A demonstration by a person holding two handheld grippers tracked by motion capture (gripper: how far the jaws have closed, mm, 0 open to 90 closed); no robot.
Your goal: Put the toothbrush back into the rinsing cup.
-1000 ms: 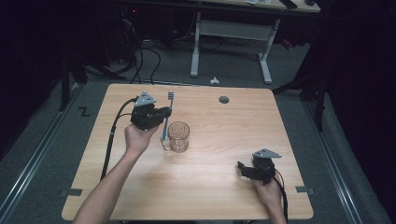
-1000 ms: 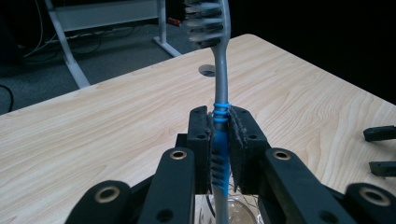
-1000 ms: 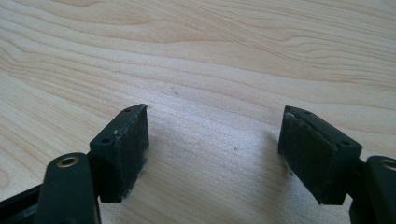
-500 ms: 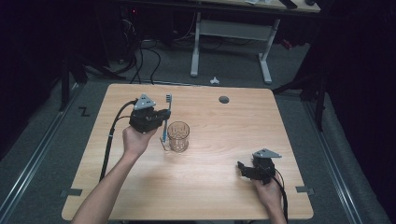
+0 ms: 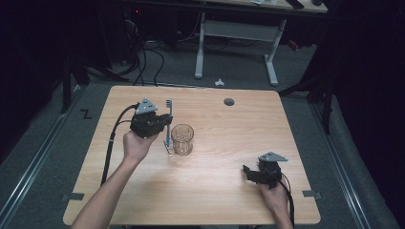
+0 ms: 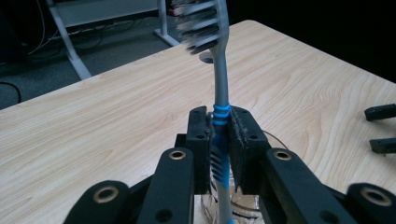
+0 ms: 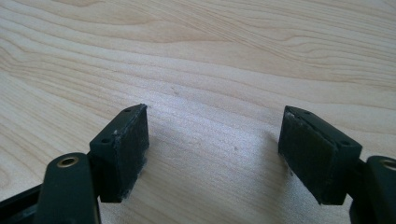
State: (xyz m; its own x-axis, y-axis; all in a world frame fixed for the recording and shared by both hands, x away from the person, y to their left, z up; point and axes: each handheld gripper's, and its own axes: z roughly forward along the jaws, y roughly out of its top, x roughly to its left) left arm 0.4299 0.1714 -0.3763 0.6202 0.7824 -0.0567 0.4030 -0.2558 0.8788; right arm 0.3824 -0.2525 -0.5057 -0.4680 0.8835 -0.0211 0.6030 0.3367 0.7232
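In the high view, the left gripper is hovering over the left half of the wooden tabletop, clamping a toothbrush that is standing nearly upright, bristles at the top and its lower end hanging just left of a clear glass cup. Whether the brush's tip is touching the tabletop or the cup's wall cannot be told from here. The right gripper is resting low near the right front corner of the tabletop, well apart from the cup, its jaws pointing left and standing apart with nothing between them. A small dark round hole is sitting near the far edge.

In the left gripper view, the left gripper is pinching the toothbrush by the blue ribbed section of its grey handle, jaws closed tight against it. The bristled head is rising above the jaws, blurred. The rim of the glass cup is showing just behind and below the jaws.

In the right gripper view, the right gripper is holding its jaws wide apart, empty, close over the bare tabletop.
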